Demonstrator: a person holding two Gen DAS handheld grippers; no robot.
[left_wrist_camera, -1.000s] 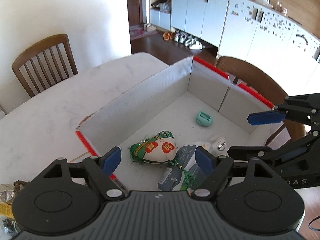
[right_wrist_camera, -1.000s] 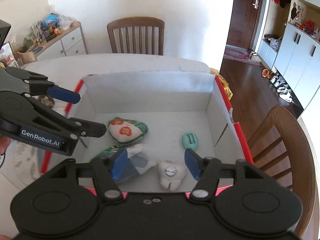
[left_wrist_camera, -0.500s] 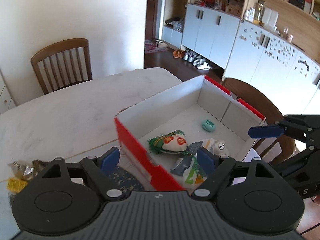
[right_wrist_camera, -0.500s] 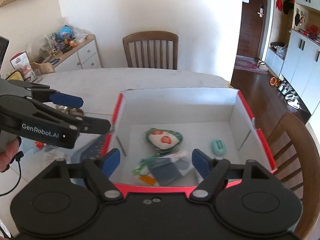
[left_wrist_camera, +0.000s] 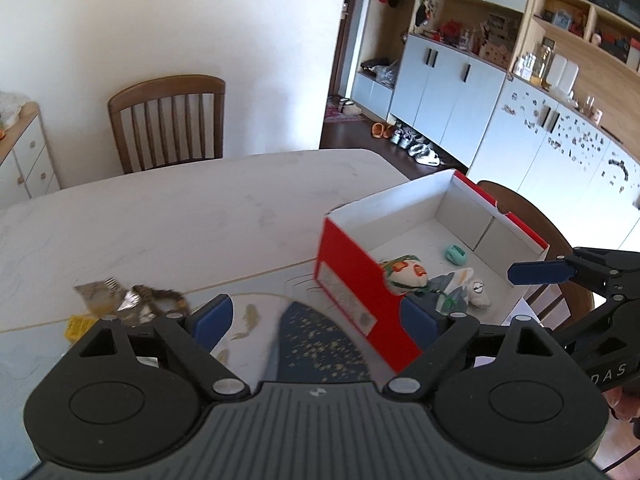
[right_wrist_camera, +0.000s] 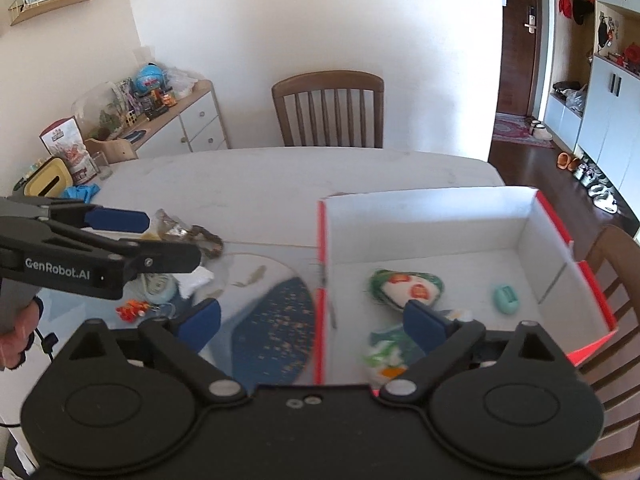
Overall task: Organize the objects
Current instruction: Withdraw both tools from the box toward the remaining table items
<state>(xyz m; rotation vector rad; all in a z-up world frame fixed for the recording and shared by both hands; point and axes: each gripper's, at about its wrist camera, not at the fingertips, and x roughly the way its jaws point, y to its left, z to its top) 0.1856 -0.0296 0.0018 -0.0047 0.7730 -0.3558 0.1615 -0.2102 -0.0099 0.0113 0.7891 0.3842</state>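
The red cardboard box with white inside walls (right_wrist_camera: pixel 448 216) sits on the right part of the white desk (right_wrist_camera: pixel 304 184), next to a brown wooden chair (right_wrist_camera: pixel 616 264), and it is the place where the loose things go. I count four things in it now: one white cloth pouch with red patches and green fringe (right_wrist_camera: pixel 406 286), one small teal plastic piece (right_wrist_camera: pixel 506 299), one blue and green printed packet (right_wrist_camera: pixel 390 346), and one small white toy figure (left_wrist_camera: pixel 478 298) that only the left view shows. They lie flat on the box floor, I think because they were dropped in there. Outside the box, more things wait on the desk: one dark blue fan-shaped mat with gold dots (right_wrist_camera: pixel 276 332) just beside the red wall, one crinkly silver and brown wrapper (right_wrist_camera: pixel 192 236), one small yellow piece (left_wrist_camera: pixel 80 326), and one little orange thing (right_wrist_camera: pixel 130 310). There may be more in that messy pile, but it is too blurry to count. The left tool (left_wrist_camera: pixel 316 318) has just been opening its blue jaws, and nothing is between them. The right tool (right_wrist_camera: pixel 312 318) has also just been opening wide, and it holds nothing. Both tools point down at the desk, over the left edge of the box, most likely so they can pick up the next loose thing. Two brown chairs stand at the desk.
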